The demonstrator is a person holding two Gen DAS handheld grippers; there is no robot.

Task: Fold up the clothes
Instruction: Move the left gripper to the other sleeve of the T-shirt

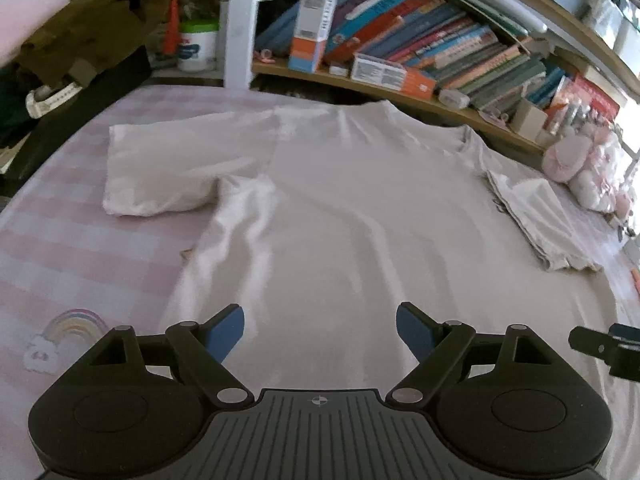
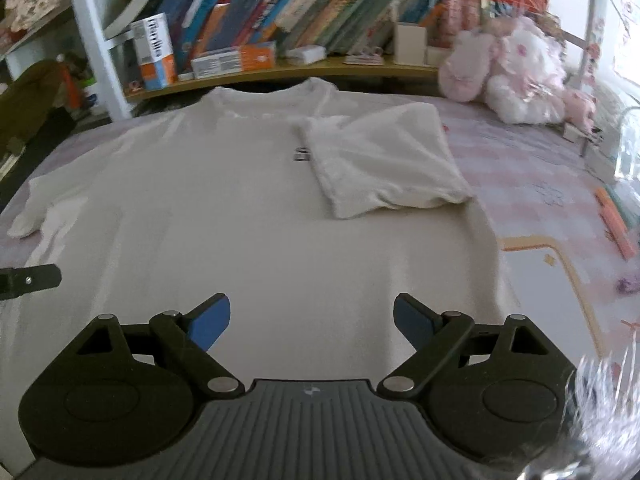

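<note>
Behind the bed's far edge runs a shelf of books (image 2: 280,20); plush toys (image 2: 516,72) sit at the far right corner, and brown clothing (image 1: 88,28) is heaped off the far left corner. Nothing obstructs either tool. White T-shirt (image 1: 352,208) lies flat on the pink checked sheet (image 1: 80,240), one sleeve (image 2: 384,160) folded inward. Left gripper (image 1: 320,332) and right gripper (image 2: 312,320) hover above the hem, fingers spread wide, clasping nothing.

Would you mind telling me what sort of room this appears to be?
Most likely a child's bedroom: a pink checked bedsheet under the white T-shirt, pink plush toys at the side, and a shelf of books behind.
</note>
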